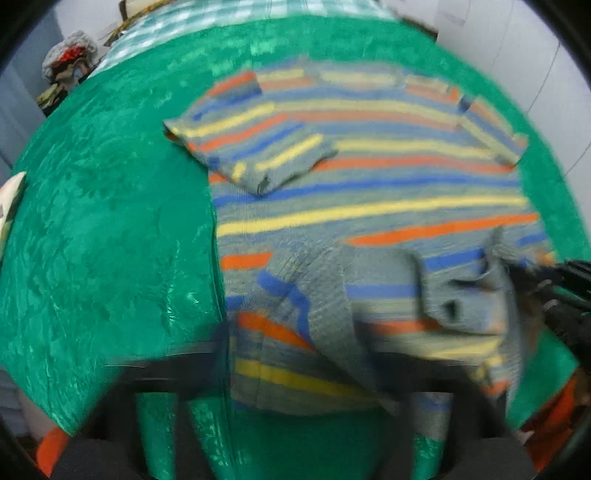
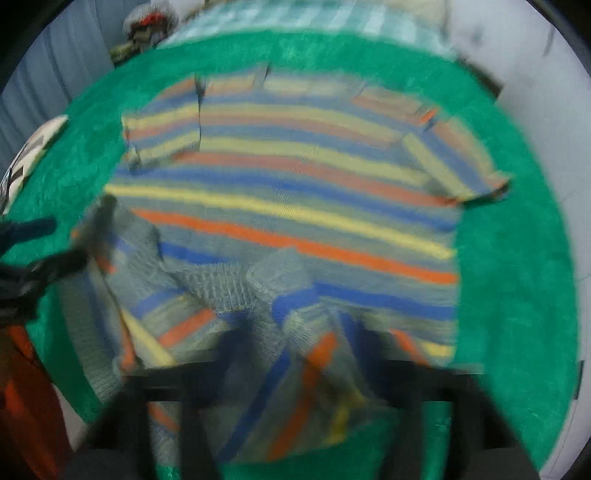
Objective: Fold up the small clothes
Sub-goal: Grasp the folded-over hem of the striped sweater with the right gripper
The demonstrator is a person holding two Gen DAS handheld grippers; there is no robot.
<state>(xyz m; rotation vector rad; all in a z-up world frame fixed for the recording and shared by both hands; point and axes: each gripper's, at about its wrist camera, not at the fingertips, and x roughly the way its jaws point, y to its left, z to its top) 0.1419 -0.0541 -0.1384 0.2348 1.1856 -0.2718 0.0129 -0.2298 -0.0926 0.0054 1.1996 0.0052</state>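
My striped T-shirt [image 1: 369, 206] lies flat across the green cloth [image 1: 103, 240] that covers the table, collar end away from me and hem end nearest, one short sleeve [image 1: 251, 147] already turned in over the chest; the hem is bunched and lifted at both near corners, and that is where I am working. To do this fold well, I judge I must keep both corners level with each other and carry them together toward the collar, so the crease runs straight across the stripes; the orange and yellow bands make a fair guide for squareness; pulling one side ahead of the other would likely skew the whole fold, and lifting too high would drag the flat part off its place.

My left gripper [image 1: 295, 369] is narrowed down, its dark fingers blurred at the bottom of its own view, with the grey-ribbed underside of the hem gathered between them; it appears to hold that corner of the fabric. My right gripper [image 2: 295, 373] is pressed fully together on the other bunched corner, the cloth rising in a peak just above its fingers; in the left view it shows as a dark shape at the right edge, touching the raised fabric. A checked cloth [image 1: 221, 14] and a heap of clothes [image 1: 66, 70] sit well apart at the far end.
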